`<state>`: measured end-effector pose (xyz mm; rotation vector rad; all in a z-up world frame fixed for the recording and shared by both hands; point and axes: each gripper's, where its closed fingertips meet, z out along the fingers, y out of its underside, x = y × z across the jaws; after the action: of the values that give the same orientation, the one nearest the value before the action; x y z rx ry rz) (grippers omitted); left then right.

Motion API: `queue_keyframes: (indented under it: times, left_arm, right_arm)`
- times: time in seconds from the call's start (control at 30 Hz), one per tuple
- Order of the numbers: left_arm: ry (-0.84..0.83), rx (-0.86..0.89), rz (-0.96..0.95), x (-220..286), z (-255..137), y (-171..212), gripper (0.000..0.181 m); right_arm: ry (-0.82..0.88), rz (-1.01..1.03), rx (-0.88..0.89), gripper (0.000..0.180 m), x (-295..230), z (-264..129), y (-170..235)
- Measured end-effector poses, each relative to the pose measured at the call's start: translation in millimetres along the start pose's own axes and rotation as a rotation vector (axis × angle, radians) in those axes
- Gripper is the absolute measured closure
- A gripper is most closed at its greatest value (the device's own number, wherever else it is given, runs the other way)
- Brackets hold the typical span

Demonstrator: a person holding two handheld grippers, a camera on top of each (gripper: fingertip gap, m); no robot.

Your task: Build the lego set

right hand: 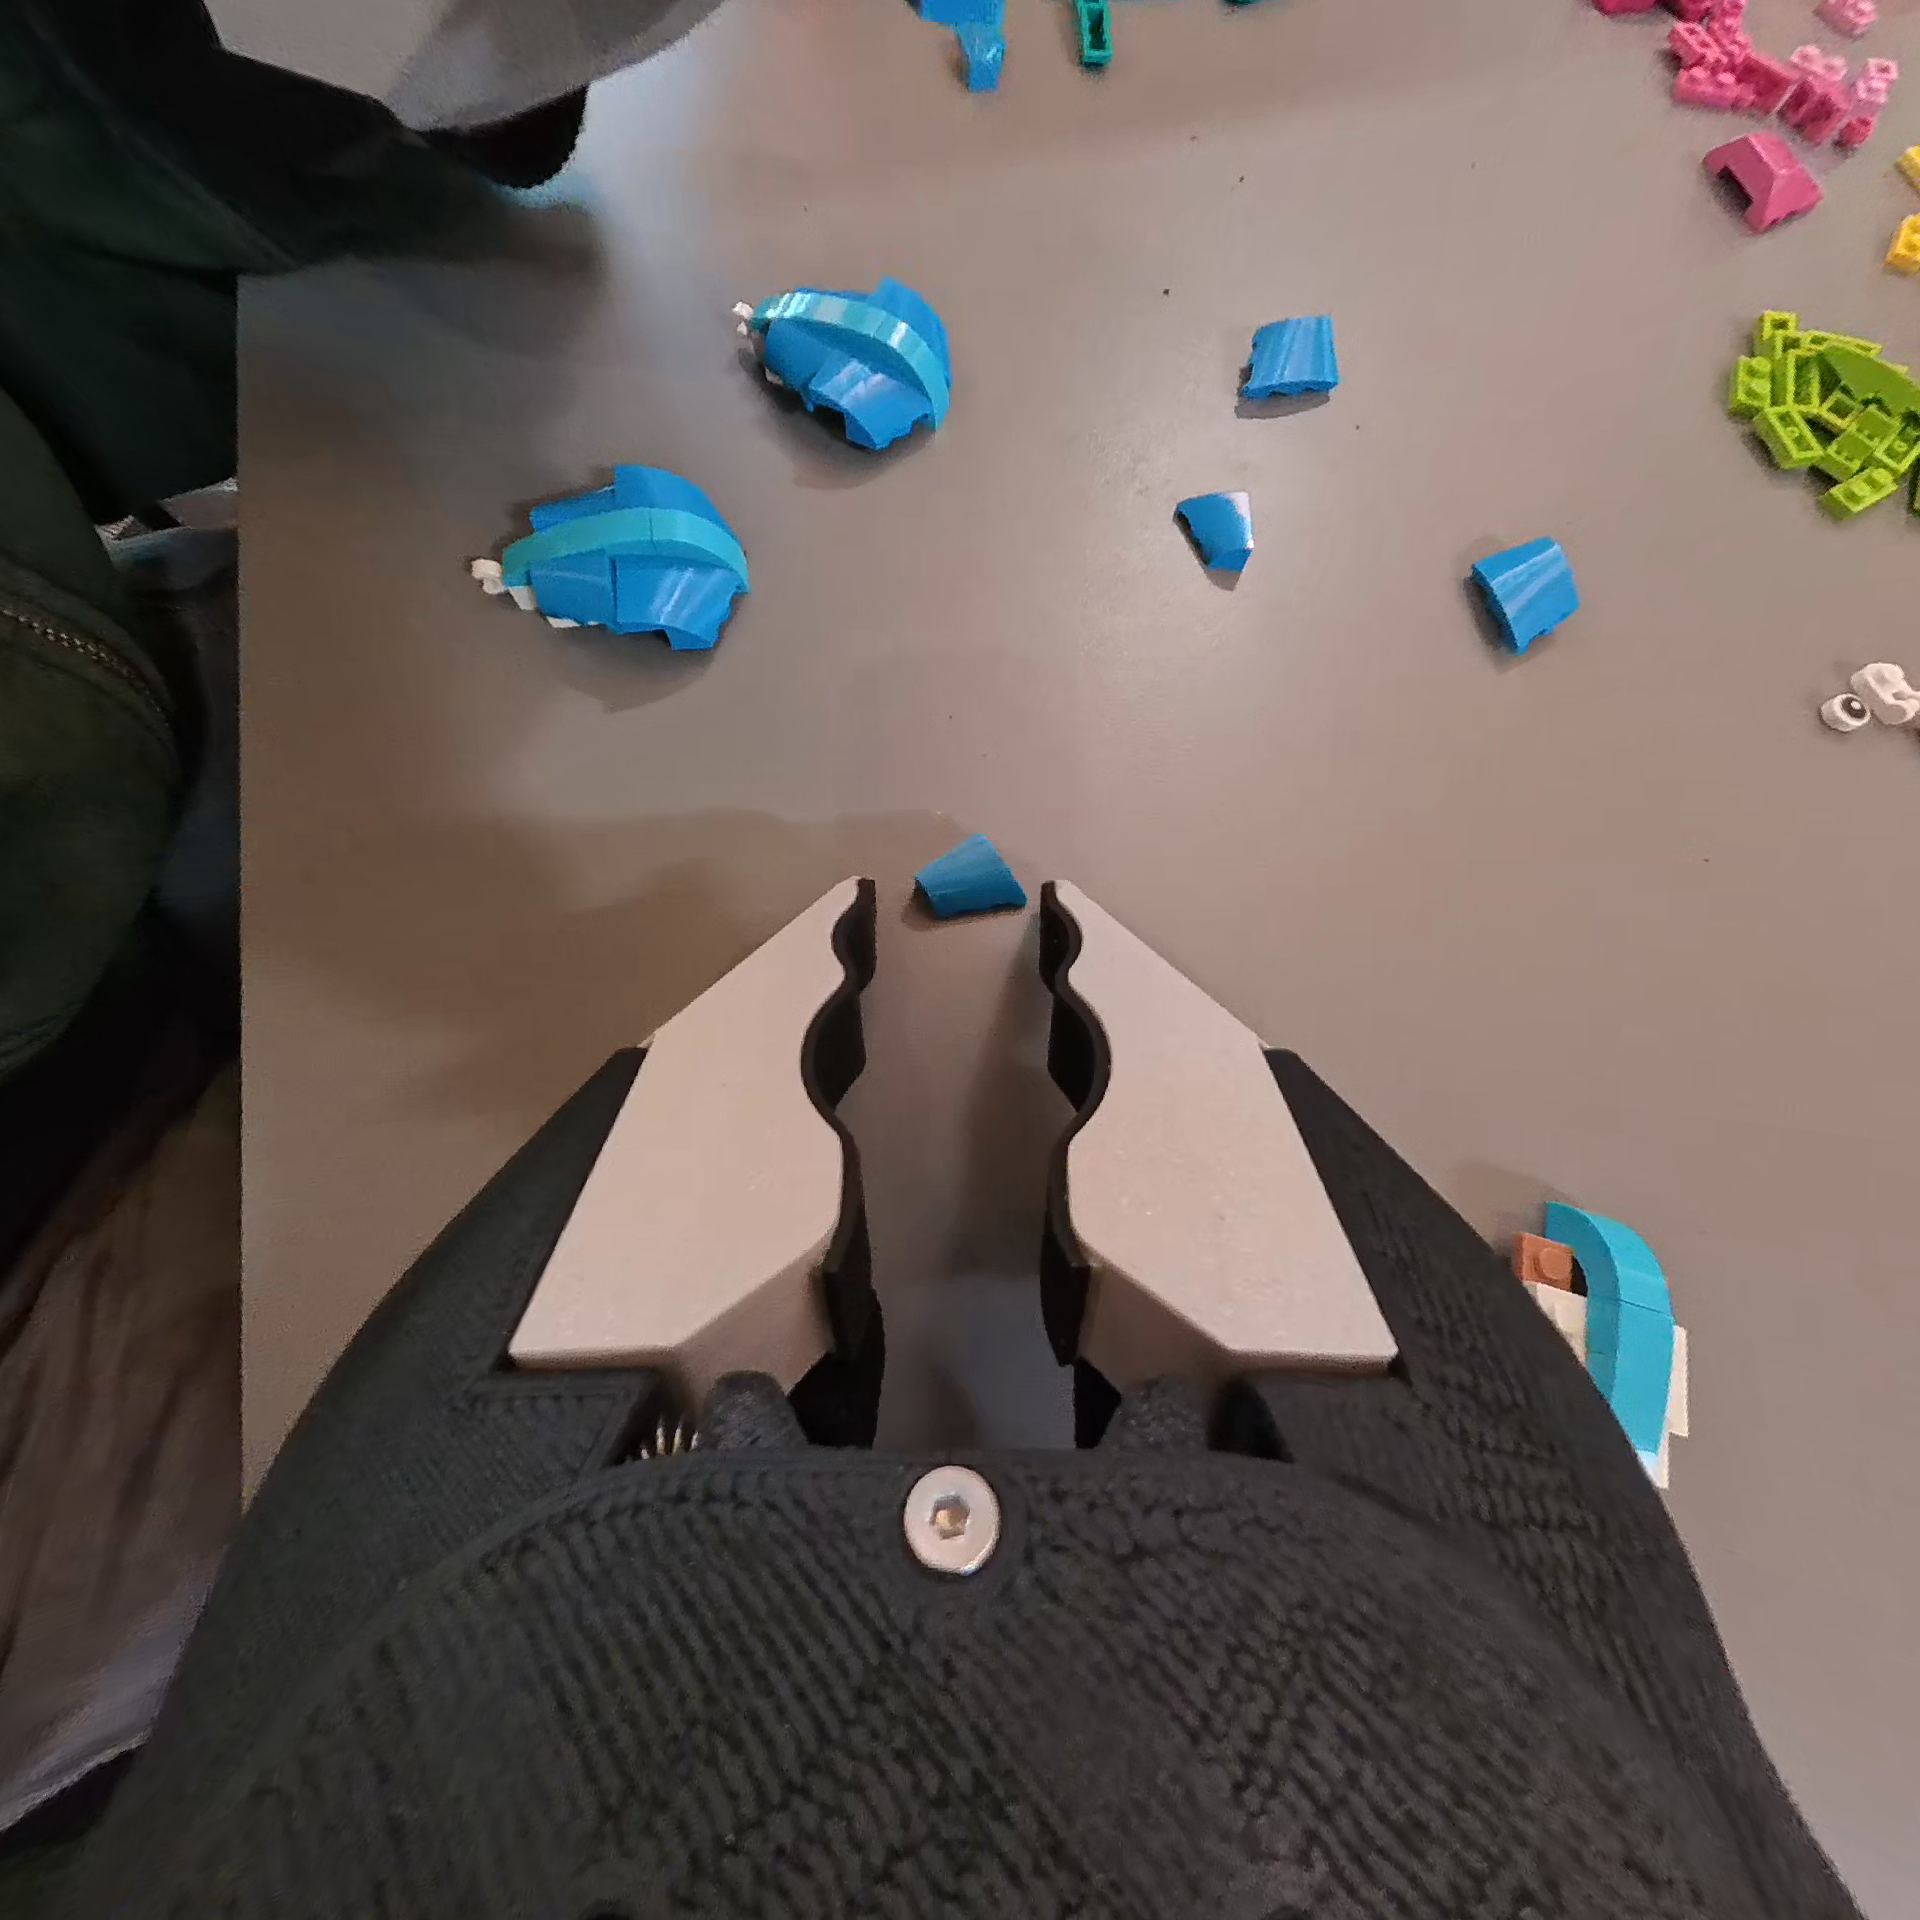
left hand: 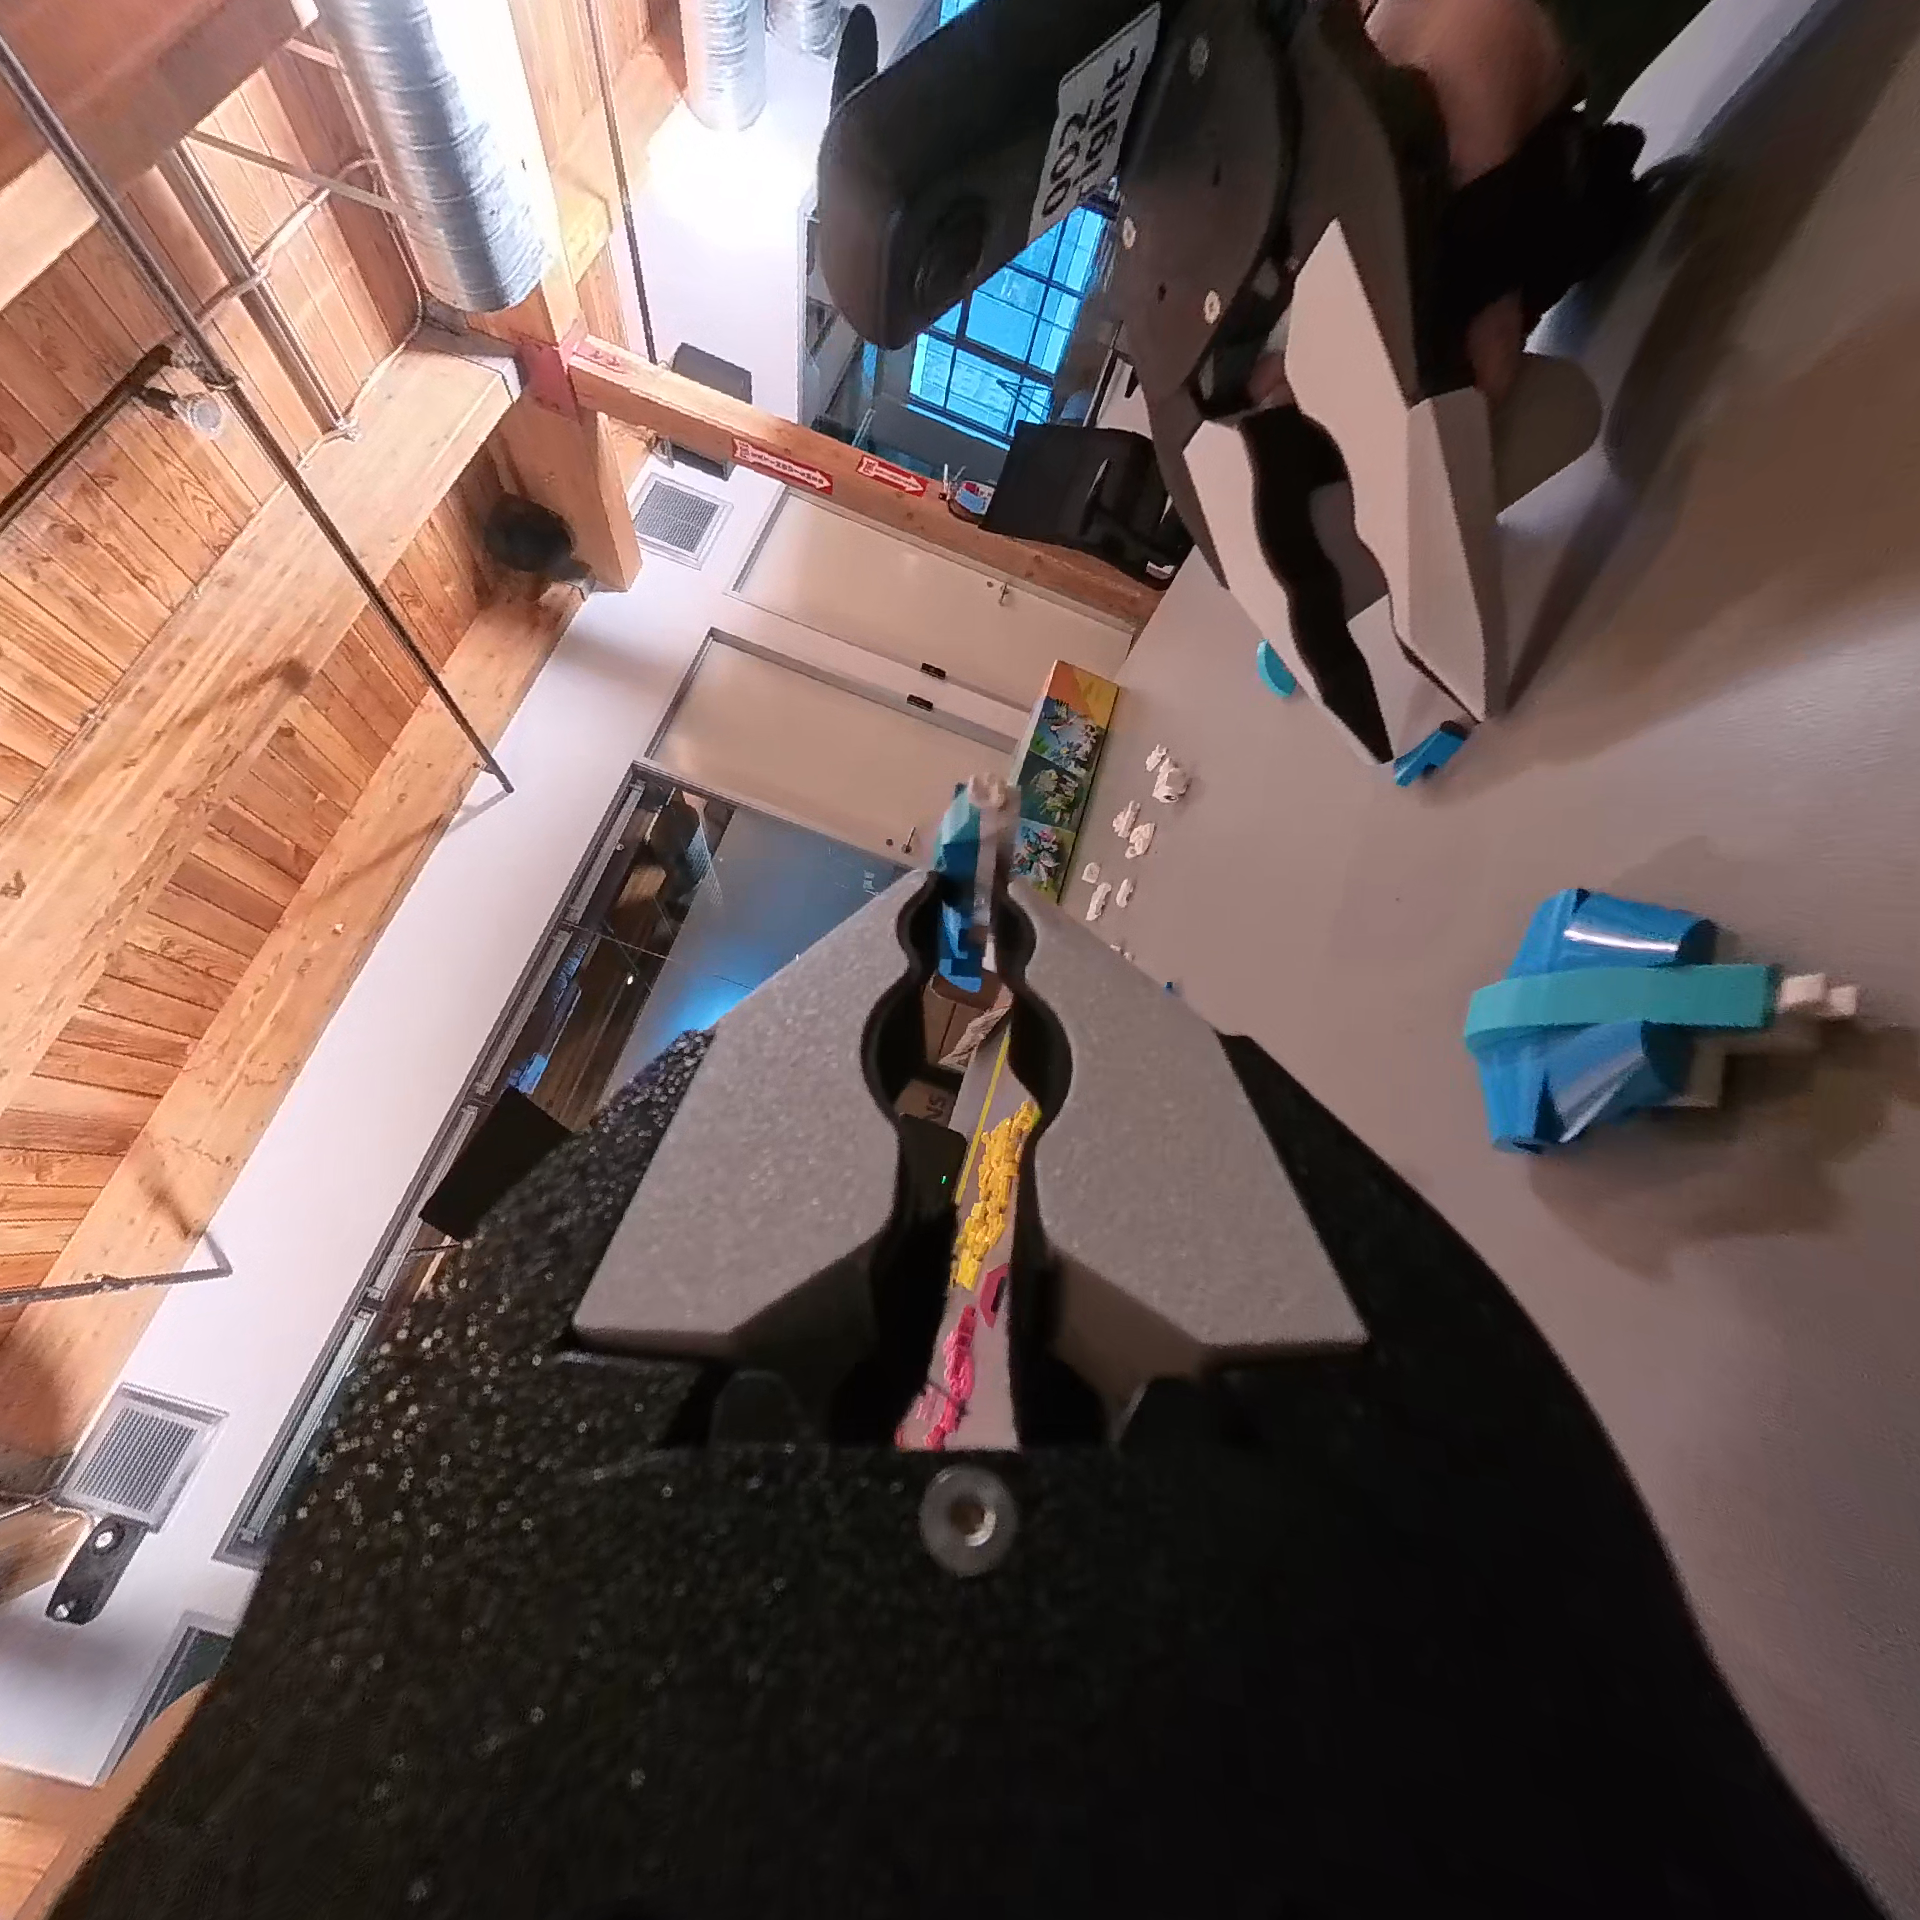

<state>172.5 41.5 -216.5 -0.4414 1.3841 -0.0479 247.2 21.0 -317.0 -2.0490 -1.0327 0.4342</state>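
While my left gripper [left hand: 971,914] pinches a thin blue-and-white lego assembly [left hand: 968,878] between its fingertips and holds it up off the grey table [right hand: 1039,675], my right gripper [right hand: 958,904] hangs low over the tabletop with its fingers spread. A small blue curved brick [right hand: 968,878] lies on the table just ahead of the right fingertips, in line with the gap between them; I cannot tell whether either tip touches it.

Beyond that brick, in the right wrist view, two rounded blue sub-assemblies sit near the table's left part: the nearer sub-assembly [right hand: 634,566] and the farther sub-assembly [right hand: 857,358], each banded with a lighter teal arch and showing white pieces at its left end. To their right, three loose blue curved pieces [right hand: 1288,358] lie well apart from one another. Another teal-and-white build [right hand: 1616,1340] with a brown stud pokes out from behind the right gripper's body.

Along the right edge of that view I see a green brick pile [right hand: 1834,416], a pink brick pile [right hand: 1766,94] at the top corner, and small white pieces [right hand: 1870,696].

From the left wrist view, tilted sideways, the right gripper [left hand: 1423,727] stands over the table, a hand [left hand: 1475,94] gripping it, with a yellow brick pile [left hand: 997,1174] showing through the gap between my left fingers and the set's box [left hand: 1065,795] standing at the table's far edge.
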Motion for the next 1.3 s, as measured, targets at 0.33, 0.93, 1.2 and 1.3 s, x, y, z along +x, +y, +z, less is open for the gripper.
queue_keyframes:
  times: [0.33, 0.93, 1.2, 1.3]
  left_arm:
    - [0.055, 0.009, 0.018, 11.2, 3.5, -2.7, 0.174]
    - [0.142, -0.025, 0.052, 29.7, 10.6, 0.8, 0.174]
    - [0.175, -0.034, 0.119, 40.0, 12.8, -0.2, 0.174]
    - [0.172, -0.033, 0.122, 39.6, 13.1, -0.4, 0.174]
  right_arm:
    - [-0.007, 0.032, -0.006, 0.161, 2.8, 1.5, 0.3]
    - [-0.041, 0.017, 0.265, 0.163, -17.6, -24.3, -86.8]
    - [0.002, -0.032, 0.041, 0.162, -21.8, -11.7, -79.9]
    - [0.018, -0.043, -0.02, 0.163, -20.4, -11.2, -80.2]
